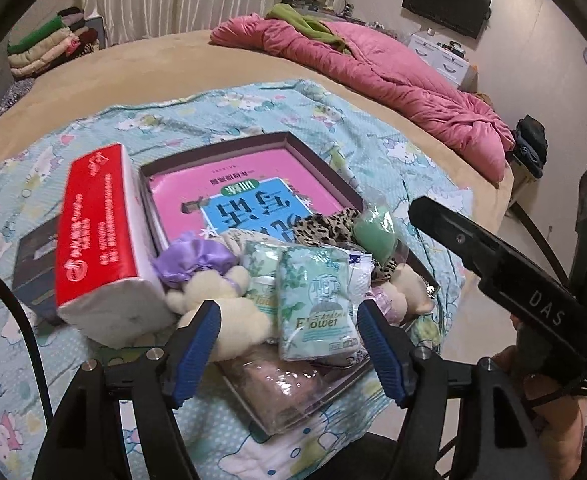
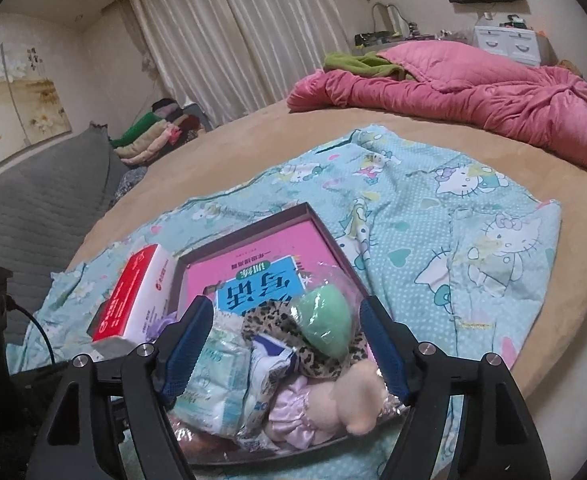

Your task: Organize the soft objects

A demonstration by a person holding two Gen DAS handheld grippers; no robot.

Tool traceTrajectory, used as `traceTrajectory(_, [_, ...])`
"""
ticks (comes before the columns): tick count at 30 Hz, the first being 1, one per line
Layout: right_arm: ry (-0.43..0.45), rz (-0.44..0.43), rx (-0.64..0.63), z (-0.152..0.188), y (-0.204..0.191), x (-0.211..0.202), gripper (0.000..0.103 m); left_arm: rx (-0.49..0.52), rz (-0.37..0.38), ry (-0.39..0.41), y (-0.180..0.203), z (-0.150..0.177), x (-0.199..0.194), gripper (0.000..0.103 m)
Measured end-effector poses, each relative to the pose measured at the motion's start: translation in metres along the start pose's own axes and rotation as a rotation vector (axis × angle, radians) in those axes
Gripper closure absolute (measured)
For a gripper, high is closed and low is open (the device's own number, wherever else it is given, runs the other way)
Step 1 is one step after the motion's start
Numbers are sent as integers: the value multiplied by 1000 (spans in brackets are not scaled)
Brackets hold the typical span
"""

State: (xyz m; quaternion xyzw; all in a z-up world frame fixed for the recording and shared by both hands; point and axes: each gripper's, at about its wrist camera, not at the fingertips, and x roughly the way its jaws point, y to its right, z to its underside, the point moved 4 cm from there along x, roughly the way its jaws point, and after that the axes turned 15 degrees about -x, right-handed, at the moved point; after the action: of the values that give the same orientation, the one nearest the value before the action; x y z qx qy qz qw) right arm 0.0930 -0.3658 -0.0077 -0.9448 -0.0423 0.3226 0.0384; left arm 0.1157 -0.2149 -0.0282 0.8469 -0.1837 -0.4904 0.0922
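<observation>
Blue-padded, our left gripper point(image 1: 289, 344) hangs with jaws released above a crinkly green packet point(image 1: 318, 304) printed "Flower", nothing pinched. It lies in the shallow brown box point(image 1: 325, 168) on a pink book point(image 1: 253, 184), beside a cream plush toy point(image 1: 217, 292) and a red tissue pack point(image 1: 101, 236). "DAS" marks the black right gripper point(image 1: 425, 210) intruding.

From the right wrist, our right gripper point(image 2: 285, 344) also stands released over a green sponge point(image 2: 325, 324), leopard-print cloth point(image 2: 269, 324) and plush, on a Hello Kitty sheet point(image 2: 473, 232).
</observation>
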Motion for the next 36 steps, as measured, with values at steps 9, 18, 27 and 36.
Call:
traceTrajectory(9, [-17, 21, -39, -3, -22, -16, 24, -16, -17, 45, -13, 3, -26, 28])
traceTrajectory(18, [-25, 38, -76, -5, -46, -36, 23, -95, -40, 70, -35, 7, -49, 16])
traceTrajectory(27, [-12, 52, -63, -10, -65, -60, 22, -123, -81, 108, -48, 9, -78, 15])
traceTrajectory(36, [-43, 52, -46, -5, -70, -72, 22, -134, -124, 121, -55, 16, -100, 15])
